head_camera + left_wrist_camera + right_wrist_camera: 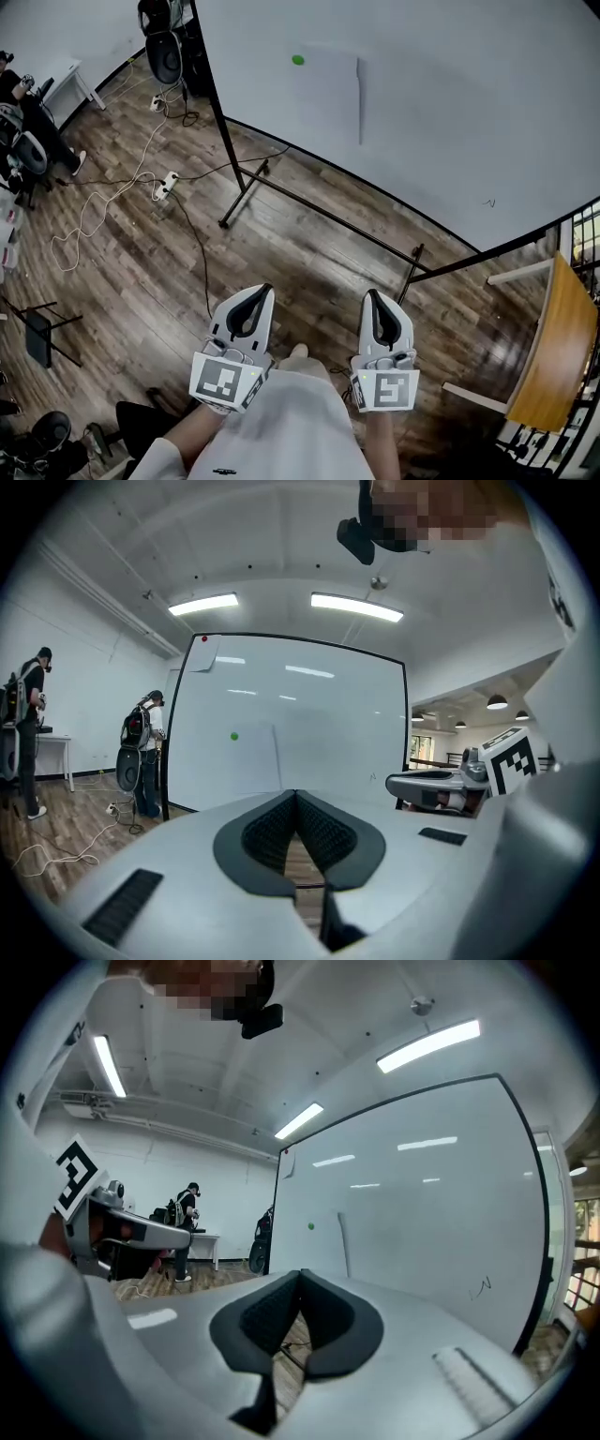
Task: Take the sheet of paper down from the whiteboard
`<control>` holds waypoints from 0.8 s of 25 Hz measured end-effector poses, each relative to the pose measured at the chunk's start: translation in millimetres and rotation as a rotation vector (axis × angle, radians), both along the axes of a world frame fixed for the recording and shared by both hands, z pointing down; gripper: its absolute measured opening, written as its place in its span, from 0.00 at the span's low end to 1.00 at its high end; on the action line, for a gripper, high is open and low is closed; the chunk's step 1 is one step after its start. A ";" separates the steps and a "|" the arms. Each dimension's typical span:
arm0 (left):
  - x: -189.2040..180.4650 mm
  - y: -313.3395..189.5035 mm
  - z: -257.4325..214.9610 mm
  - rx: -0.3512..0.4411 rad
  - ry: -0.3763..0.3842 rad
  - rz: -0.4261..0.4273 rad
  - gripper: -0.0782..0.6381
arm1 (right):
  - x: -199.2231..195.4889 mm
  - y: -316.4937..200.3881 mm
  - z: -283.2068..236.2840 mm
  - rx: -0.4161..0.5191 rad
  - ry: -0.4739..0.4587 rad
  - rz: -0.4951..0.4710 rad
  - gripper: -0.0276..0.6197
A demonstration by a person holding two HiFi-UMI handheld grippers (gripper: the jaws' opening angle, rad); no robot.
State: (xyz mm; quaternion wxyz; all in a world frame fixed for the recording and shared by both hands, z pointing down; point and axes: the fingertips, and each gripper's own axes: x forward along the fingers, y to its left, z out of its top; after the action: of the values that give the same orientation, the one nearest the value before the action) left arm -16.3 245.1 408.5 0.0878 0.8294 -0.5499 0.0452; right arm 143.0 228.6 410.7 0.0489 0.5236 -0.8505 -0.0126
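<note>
The white sheet of paper (pixel 328 94) hangs flat on the large white whiteboard (pixel 450 112), pinned at its top left corner by a round green magnet (pixel 298 60). Well apart from it, the left gripper (pixel 265 290) and the right gripper (pixel 370 293) hover over the wooden plank floor (pixel 281 244), both clenched and empty.

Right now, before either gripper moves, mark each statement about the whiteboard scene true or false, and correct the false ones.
1. A white sheet of paper hangs on the large whiteboard. True.
2. A red magnet pins the sheet. False: the round magnet is green.
3. The left gripper grips the sheet. False: it is shut on nothing, well apart from the board.
4. The right gripper is shut and empty. True.
5. White cables lie on the wooden plank floor. True.
</note>
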 end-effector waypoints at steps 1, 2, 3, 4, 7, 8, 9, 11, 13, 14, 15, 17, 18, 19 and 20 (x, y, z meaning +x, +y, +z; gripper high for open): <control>3.5 -0.2 0.3 0.000 0.002 0.001 0.12 | 3.6 0.5 -0.6 0.004 0.009 0.004 0.06; 6.9 -0.2 0.4 0.002 0.005 0.002 0.12 | 7.1 1.5 -0.5 0.008 0.014 0.004 0.06; 9.9 -0.2 0.3 0.006 0.008 0.001 0.12 | 10.6 2.5 -0.1 0.015 0.016 0.001 0.06; 12.5 -0.2 0.1 0.011 0.012 -0.003 0.12 | 13.7 3.2 -0.1 0.023 0.015 -0.001 0.06; 18.2 -0.2 -1.3 0.026 0.025 -0.020 0.12 | 21.5 2.9 -2.4 0.039 0.008 0.008 0.06; 19.7 0.1 -2.1 0.031 0.031 -0.026 0.12 | 23.8 2.5 -3.8 0.041 0.006 0.013 0.06; 20.7 0.0 -3.1 0.037 0.036 -0.032 0.12 | 25.2 1.8 -5.8 0.044 0.004 0.014 0.06; 20.3 -3.1 -6.1 0.043 0.040 -0.045 0.12 | 24.3 -2.6 -10.5 0.053 -0.004 0.001 0.06; 18.5 -12.3 -9.2 0.046 0.036 -0.059 0.12 | 22.1 -12.9 -13.5 0.059 -0.010 -0.017 0.06; 17.8 -18.6 -9.8 0.047 0.035 -0.065 0.12 | 21.7 -20.0 -13.7 0.060 -0.011 -0.023 0.06; 16.8 -25.2 -9.5 0.049 0.035 -0.070 0.12 | 21.4 -27.9 -12.9 0.060 -0.012 -0.028 0.06; 13.0 -40.0 -6.0 0.053 0.036 -0.077 0.12 | 18.1 -45.2 -9.6 0.063 -0.019 -0.035 0.06; 10.4 -49.2 -2.8 0.052 0.037 -0.079 0.12 | 15.4 -55.0 -7.7 0.067 -0.021 -0.039 0.06; 7.9 -59.7 0.9 0.051 0.039 -0.081 0.12 | 12.7 -65.6 -5.9 0.071 -0.022 -0.042 0.06; 5.5 -71.1 4.1 0.050 0.044 -0.084 0.12 | 10.0 -76.8 -4.5 0.074 -0.021 -0.045 0.06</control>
State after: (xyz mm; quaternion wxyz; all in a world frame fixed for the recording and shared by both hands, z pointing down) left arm -10.8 174.0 412.6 0.0808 0.8082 -0.5832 0.0096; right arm 153.0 151.8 406.2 0.0202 0.5059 -0.8615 -0.0397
